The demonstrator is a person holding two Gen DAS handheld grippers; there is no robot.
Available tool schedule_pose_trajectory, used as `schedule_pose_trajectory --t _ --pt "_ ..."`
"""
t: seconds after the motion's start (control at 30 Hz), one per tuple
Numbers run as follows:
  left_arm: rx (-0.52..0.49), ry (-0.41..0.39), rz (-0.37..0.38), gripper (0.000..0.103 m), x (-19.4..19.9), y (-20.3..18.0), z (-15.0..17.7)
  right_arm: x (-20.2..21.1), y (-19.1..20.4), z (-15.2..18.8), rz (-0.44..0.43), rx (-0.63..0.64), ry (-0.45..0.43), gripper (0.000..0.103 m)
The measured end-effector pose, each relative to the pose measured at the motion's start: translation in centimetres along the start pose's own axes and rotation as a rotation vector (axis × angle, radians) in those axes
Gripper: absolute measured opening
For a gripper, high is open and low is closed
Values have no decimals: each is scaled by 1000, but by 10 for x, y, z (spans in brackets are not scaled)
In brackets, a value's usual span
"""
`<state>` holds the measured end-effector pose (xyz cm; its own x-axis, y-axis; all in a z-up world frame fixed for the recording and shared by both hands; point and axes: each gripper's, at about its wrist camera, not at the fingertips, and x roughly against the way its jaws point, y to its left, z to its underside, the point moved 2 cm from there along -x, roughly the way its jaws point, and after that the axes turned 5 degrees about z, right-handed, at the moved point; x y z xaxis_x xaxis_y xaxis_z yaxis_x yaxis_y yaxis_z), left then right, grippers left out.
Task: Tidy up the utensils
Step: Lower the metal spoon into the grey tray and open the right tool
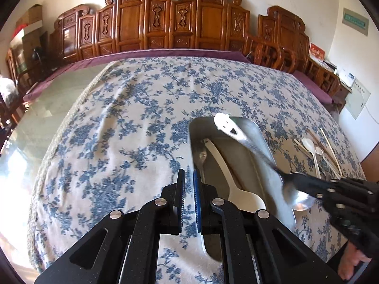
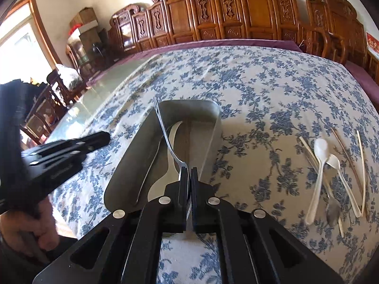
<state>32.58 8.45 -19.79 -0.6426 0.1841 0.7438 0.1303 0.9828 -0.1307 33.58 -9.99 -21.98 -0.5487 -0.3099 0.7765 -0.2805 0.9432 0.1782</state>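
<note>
The right gripper (image 2: 188, 177) had its jaws clamped on the bowl of a metal spoon (image 2: 165, 132), holding it above the metal tray (image 2: 213, 127) that sat on the blue-flowered tablecloth (image 2: 260, 90). The spoon's long axis ran away from the gripper, its handle pointing up and toward the tray's far end, and the cut-out handle tip (image 1: 225, 122) hung over the tray's far rim in the left wrist view. Two utensils lay inside the tray, lengthwise along it: a white plastic spoon (image 1: 233, 182) with its bowl at the near end, and a second metal piece (image 2: 151, 163) beside it, its type hard to tell. The left gripper (image 1: 188, 184) hovered over the cloth just beside the tray's near left corner, its jaws close together with a narrow gap and nothing between them. To the right of the tray, well apart from it, lay two white spoons (image 2: 317, 172), one metal spoon (image 2: 332, 211) with its bowl toward the camera, and several chopsticks (image 2: 361, 165), their number unclear, all pointing roughly front to back.
</note>
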Motion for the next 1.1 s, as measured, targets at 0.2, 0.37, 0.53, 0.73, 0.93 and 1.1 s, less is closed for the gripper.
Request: schedule_pose_trajectory --t 0.2,0.37,0.53,0.73,0.93,1.1 --pt "9 3 0 6 5 11 1 -29 7 -4 9 -67 59 4" --pt "29 -10 13 6 10 18 -2 -43 12 -4 25 -80 88 4" --pt "28 -12 14 6 11 18 -3 -45 18 -3 -22 -87 94 4" --pt "21 -14 17 6 12 14 -2 -36 29 2 -105 -60 89 4" --pt "11 -15 30 6 12 6 -1 -8 24 7 -45 59 2 4" --pt "-9 -14 48 6 10 -10 -1 18 -5 9 4 90 -58 4"
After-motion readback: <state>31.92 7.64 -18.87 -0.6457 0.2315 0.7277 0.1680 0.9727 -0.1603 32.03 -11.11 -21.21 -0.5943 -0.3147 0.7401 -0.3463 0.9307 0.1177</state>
